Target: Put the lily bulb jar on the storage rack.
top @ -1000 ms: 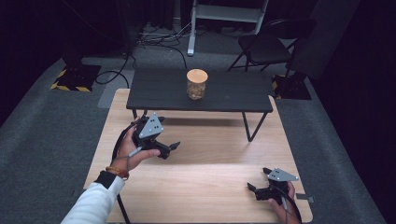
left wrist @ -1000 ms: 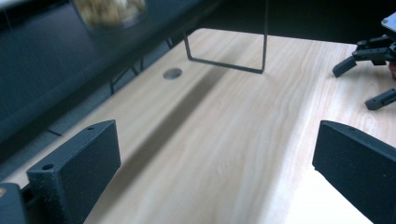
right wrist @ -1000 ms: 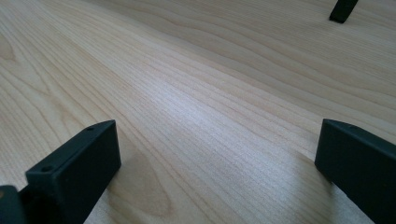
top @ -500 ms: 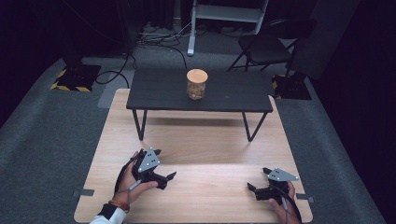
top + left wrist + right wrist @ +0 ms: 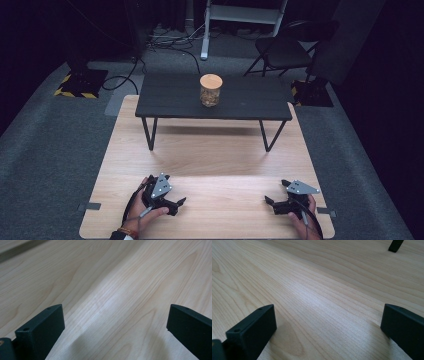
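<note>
Glass, by the look of it: the jar (image 5: 210, 90) stands upright at the middle of the small dark table (image 5: 170, 100), capped with a flat pale lid (image 5: 211, 80) that looks like wood or cork and part filled with something light brown that I cannot make out. I judge it rigid, smooth and a little slippery, moderately heavy for its size, and breakable if it tips or drops, so I would take it around the straight wall below the lid, jaws on opposite sides, rather than by the lid, which might lift off. The dark table stands on thin black legs on a broad light wooden platform (image 5: 215, 155), and the jar is well apart from both my tools. My left hand-held gripper (image 5: 176, 204) rests low on the platform's near left part, jaws spread wide with nothing but bare wood grain between them, as its own view shows (image 5: 112, 335). My right hand-held gripper (image 5: 272, 202) sits at the near right, likewise spread and empty (image 5: 327, 335), with the foot of one table leg (image 5: 395, 245) far ahead. Grey carpet (image 5: 50, 150) surrounds the platform; a folding chair (image 5: 282, 50) stands beyond.
</note>
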The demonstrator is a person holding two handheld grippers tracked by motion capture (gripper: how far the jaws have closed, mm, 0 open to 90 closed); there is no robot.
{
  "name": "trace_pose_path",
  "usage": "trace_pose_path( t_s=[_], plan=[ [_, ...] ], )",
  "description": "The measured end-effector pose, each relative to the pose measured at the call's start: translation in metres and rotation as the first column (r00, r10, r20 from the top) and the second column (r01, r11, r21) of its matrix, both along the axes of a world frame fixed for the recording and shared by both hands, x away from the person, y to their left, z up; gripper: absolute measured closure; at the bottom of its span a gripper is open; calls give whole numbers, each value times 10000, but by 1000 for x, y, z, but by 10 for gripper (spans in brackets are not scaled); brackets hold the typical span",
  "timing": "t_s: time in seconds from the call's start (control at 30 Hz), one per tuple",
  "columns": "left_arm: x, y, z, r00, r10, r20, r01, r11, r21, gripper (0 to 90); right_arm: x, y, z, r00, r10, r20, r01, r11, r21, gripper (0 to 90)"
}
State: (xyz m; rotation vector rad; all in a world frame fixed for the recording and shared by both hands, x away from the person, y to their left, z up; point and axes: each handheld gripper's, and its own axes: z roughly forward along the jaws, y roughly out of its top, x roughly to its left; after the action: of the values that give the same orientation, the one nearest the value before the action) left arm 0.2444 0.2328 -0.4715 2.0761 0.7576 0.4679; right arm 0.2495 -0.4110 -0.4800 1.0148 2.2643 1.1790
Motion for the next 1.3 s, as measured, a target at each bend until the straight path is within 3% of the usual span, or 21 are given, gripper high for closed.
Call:
trace_pose_path(
  t_s=[0.27,0.4,0.5,1.3],
  plan=[
    [2,-1,-6,9997,33,-260,-32,10000,64,14,0,0,0,10000,-1,-1,1,10000,0,0],
    [2,6,-12,9992,139,-380,-151,9994,-314,11,0,0,0,10000,-1,-2,1,10000,0,0],
    [0,7,-16,9997,104,-230,-114,9990,-438,5,0,0,0,10000,-3,-3,3,10000,0,0],
    [0,7,-16,9996,133,-233,-144,9989,-444,5,0,0,0,10000,-4,-3,4,10000,-1,0]
  ],
)
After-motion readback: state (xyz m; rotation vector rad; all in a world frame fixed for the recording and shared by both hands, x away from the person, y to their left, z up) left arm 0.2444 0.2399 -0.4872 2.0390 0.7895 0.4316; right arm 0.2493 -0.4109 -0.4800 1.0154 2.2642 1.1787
